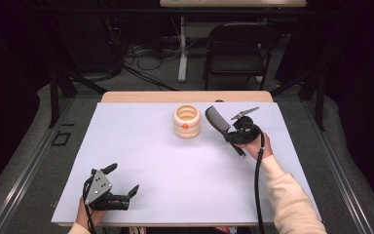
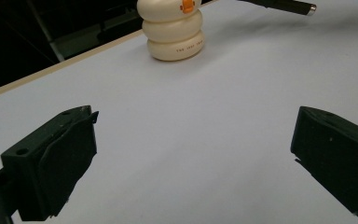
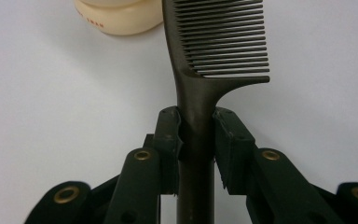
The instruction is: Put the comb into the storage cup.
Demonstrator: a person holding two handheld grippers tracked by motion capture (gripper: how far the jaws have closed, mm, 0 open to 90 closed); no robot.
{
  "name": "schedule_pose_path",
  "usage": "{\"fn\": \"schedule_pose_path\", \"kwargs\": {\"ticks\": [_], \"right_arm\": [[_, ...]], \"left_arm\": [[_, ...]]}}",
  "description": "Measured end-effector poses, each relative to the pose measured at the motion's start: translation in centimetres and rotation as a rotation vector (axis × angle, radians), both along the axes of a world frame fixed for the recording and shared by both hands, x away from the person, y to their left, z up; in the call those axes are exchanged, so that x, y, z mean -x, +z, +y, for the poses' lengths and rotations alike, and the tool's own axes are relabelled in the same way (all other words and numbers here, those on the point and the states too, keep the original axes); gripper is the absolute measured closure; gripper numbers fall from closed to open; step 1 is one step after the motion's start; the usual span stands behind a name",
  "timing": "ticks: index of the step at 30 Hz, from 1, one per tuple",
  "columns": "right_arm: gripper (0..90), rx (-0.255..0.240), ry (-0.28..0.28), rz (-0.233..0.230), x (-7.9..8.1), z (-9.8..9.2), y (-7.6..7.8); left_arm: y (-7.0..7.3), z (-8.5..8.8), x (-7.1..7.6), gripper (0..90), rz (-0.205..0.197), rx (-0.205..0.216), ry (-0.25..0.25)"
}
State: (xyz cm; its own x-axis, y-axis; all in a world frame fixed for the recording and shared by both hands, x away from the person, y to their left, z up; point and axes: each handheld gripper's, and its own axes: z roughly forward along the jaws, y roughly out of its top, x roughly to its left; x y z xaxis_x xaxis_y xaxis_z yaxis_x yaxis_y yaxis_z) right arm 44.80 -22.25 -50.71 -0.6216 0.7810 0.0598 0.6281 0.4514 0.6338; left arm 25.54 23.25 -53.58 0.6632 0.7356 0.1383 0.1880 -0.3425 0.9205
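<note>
Gripping a black comb (image 1: 217, 120) by its handle, the right hand-held gripper (image 1: 234, 134) sits right of centre in the high view, just right of a cream ribbed holder (image 1: 187, 121). In the right gripper view the two jaws press on the comb's handle (image 3: 195, 140) from either side, with the toothed head (image 3: 223, 39) rising toward the top of the frame and the teeth pointing to the frame's right. The holder's base (image 3: 119, 18) shows at the upper left of that view, just beside the comb head; whether they touch cannot be told. In the high view the comb's head angles up and left from the gripper toward the holder, and the thin tail end of the handle (image 1: 241, 151) sticks out below the hand.

Left hand-held gripper (image 1: 122, 184) lies at the lower left of the high view, near the desk's (image 1: 141, 156) front edge, jaws spread wide with nothing between them. The left gripper view confirms: both jaws stand far apart over bare white desk surface. The holder (image 2: 173, 30), with an orange mark (image 2: 187, 5) on its side, stands at top centre of that view, well apart from the jaws.
</note>
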Motion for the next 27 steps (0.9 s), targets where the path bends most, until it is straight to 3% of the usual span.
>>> {"fn": "schedule_pose_path", "kwargs": {"ticks": [27], "right_arm": [[72.0, -0.059, 0.005, -0.115, 0.74, 0.48, 0.73]], "left_arm": [[-0.02, 0.07, -0.14, 0.2, 0.004, 0.008, 0.002]]}}
